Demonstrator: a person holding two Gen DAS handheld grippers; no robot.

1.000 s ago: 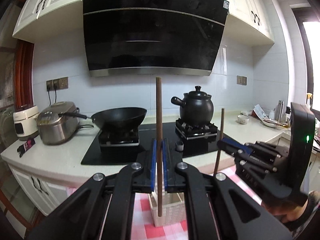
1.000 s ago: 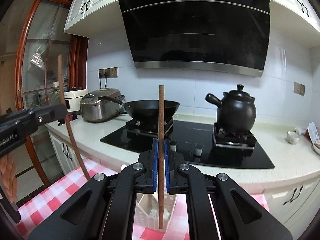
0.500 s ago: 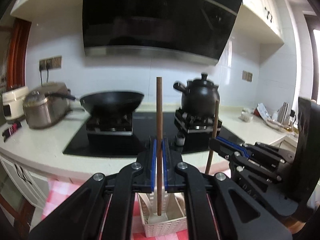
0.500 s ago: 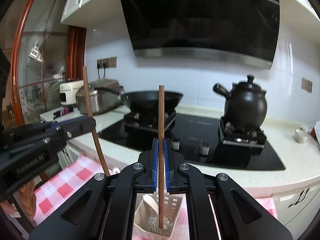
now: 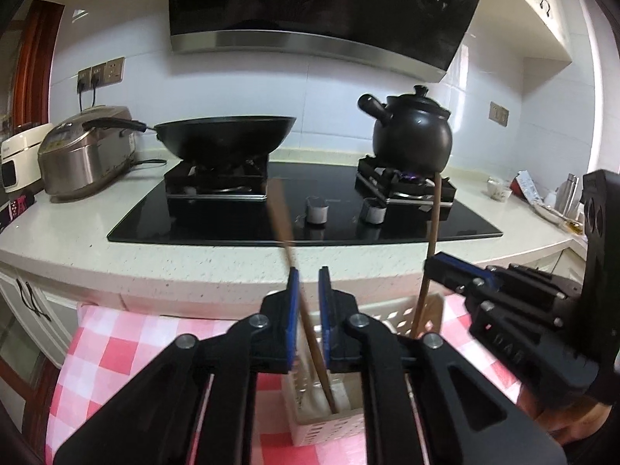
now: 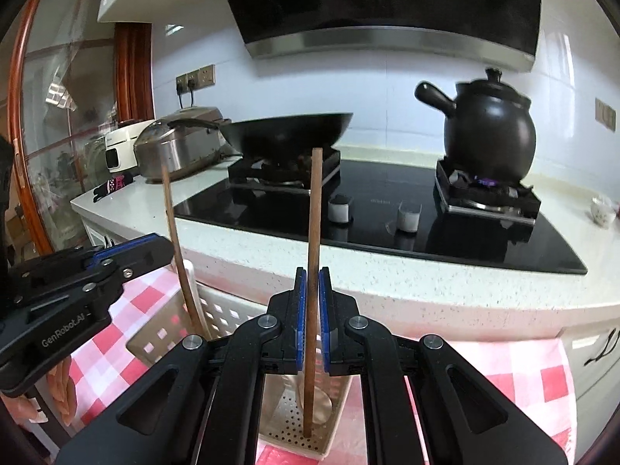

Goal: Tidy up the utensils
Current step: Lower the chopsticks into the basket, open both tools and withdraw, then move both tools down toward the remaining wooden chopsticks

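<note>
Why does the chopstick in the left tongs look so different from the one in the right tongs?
The left chopstick leans and looks blurred; the right chopstick stands straight and sharp. The left tongs have just been opening, leaving a gap beside the left chopstick, while the right tongs pinch the right chopstick tightly. Both are brown wooden sticks with their lower ends down in the white basket.

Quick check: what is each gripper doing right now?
Left gripper: fingers just opening; its chopstick leans loose into the basket.
Right gripper: shut on an upright chopstick.
</note>
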